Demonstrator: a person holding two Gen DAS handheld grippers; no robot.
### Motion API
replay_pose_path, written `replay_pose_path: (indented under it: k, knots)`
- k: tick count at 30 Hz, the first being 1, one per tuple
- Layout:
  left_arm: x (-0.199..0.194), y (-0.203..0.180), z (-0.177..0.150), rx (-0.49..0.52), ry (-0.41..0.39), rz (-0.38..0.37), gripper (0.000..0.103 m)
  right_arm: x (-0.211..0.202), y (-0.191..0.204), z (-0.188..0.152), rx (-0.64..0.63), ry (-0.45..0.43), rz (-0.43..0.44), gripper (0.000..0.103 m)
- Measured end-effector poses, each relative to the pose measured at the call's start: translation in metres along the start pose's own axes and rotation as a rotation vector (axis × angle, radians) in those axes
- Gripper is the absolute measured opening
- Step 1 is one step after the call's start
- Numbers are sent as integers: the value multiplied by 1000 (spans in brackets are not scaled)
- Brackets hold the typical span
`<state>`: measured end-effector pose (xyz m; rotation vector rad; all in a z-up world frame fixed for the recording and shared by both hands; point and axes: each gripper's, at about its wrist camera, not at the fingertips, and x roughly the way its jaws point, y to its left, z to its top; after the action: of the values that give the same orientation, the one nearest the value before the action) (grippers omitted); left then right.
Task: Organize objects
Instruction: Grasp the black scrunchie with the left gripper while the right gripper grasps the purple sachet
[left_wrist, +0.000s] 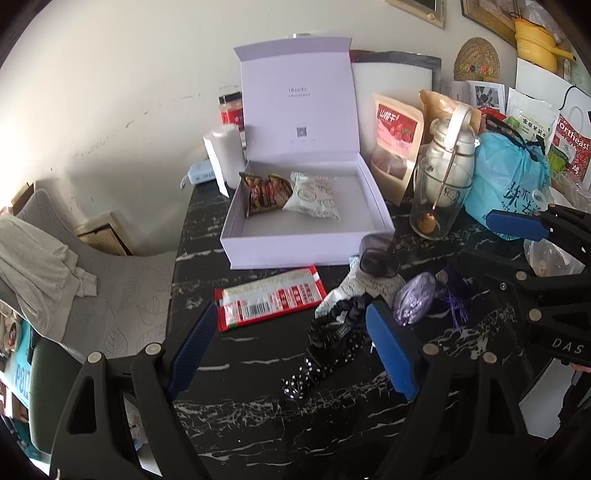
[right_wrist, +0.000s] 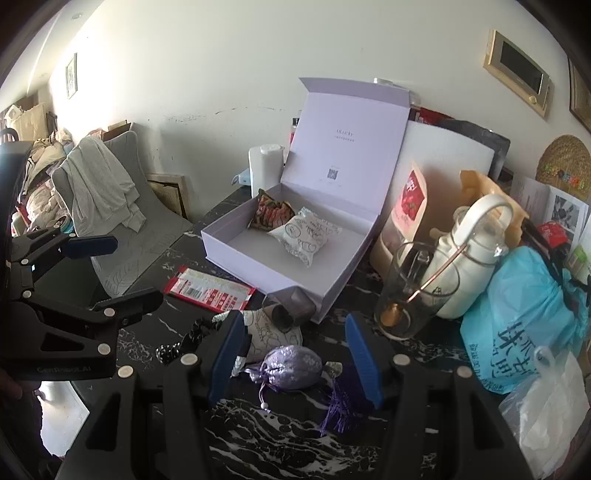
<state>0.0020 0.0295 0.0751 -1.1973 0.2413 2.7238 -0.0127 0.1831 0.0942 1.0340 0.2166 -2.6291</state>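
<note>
Only right wrist shows tassel (purple).

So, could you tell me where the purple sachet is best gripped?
Across its plump middle, from above. The purple sachet lies flat on the table, its drawstring and tassel trailing off its ends, and the right tool is open astride it.

You are in a lived-in home: beside the black marbled desk a grey cushion carries a draped garment, framed pictures hang on the wall above the desk, and snack pouches, a white kettle and shopping bags crowd the desk's right side.
</note>
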Motion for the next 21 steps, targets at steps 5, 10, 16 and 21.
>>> replay_pose_path:
  k: [5,10,16,21]
  knots:
    - [15,1,-14,-5,39,-18,81,10,2,-13,12,25,25,58]
    - [29,-1,-27,5,65,-26,81,22,3,-27,22,60,38,58]
    - [43,-5,-38,8,88,-49,81,38,3,-40,27,98,59,58]
    - [54,-6,-42,7,101,-67,81,48,1,-49,28,114,71,58]
